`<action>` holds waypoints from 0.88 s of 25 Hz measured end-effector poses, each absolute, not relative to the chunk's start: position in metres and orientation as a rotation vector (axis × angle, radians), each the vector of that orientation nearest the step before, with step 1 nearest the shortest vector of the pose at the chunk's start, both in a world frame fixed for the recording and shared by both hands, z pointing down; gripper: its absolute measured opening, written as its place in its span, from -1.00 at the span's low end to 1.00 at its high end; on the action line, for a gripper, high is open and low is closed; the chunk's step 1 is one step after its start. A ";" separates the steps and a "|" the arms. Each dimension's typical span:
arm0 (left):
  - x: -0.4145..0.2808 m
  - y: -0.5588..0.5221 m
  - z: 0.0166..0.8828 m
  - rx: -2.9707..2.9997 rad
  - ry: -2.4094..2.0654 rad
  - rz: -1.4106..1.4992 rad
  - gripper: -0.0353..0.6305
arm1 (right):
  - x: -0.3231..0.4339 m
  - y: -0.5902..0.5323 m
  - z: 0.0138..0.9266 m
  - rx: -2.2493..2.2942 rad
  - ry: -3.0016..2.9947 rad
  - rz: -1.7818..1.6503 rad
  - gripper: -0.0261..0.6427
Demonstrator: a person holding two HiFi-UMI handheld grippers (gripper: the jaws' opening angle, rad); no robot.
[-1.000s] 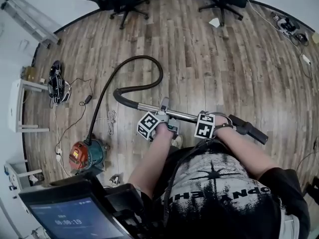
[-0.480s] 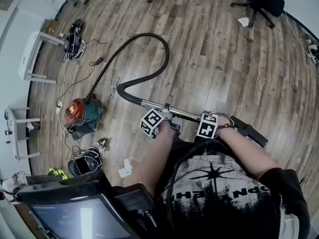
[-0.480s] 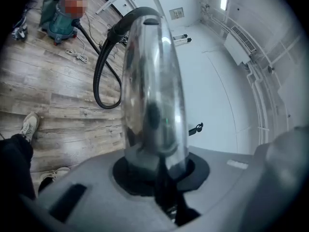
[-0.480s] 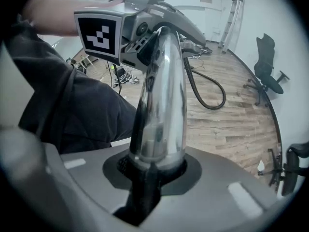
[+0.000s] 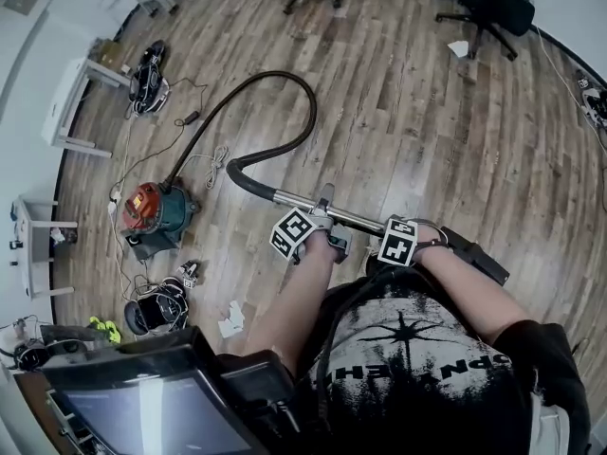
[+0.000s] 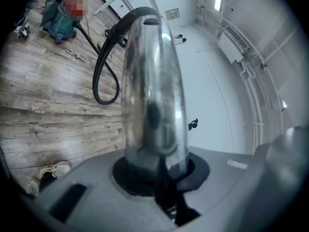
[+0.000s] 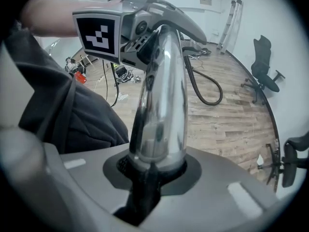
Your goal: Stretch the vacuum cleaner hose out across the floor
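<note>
Vacuum cleaner hose (image 5: 312, 121): black, flexible, seemingly ribbed. It curves in one tall loop over the pale wood-plank floor (image 5: 427, 131), upper centre of frame, from the red-and-teal canister (image 5: 152, 209) at left to the shiny chrome wand tube (image 5: 356, 218) at centre. Left gripper (image 5: 321, 224) and right gripper (image 5: 410, 238) are each clamped round that smooth tube.

glossy metal tube (image 6: 149, 81), matt wood floor (image 5: 427, 131)

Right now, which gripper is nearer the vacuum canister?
Left. The left gripper clamps the metal wand at the end toward the vacuum canister; the right gripper clamps it farther away.
</note>
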State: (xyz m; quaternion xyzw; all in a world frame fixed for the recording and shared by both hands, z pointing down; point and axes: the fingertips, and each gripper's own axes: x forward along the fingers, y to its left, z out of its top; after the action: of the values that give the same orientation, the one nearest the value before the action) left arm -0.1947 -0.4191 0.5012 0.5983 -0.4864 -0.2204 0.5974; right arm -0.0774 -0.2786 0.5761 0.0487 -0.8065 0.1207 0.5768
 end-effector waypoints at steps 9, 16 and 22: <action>-0.162 -0.318 0.500 1.416 -1.056 -0.563 -0.71 | -0.044 -0.179 0.573 0.189 -1.832 0.252 -0.67; -0.130 -0.246 0.507 1.386 -1.047 -0.585 -0.71 | -0.009 -0.106 0.576 0.199 -1.792 0.252 -0.67; -0.118 -0.218 0.504 1.374 -1.063 -0.612 -0.71 | 0.007 -0.081 0.572 0.175 -1.789 0.233 -0.67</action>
State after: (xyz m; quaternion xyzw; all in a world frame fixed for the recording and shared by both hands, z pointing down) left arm -0.1180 -0.2181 0.5039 0.5938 -0.4594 -0.2646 0.6053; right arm 0.0071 -0.0809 0.5717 0.0761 -0.7771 0.1012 0.6165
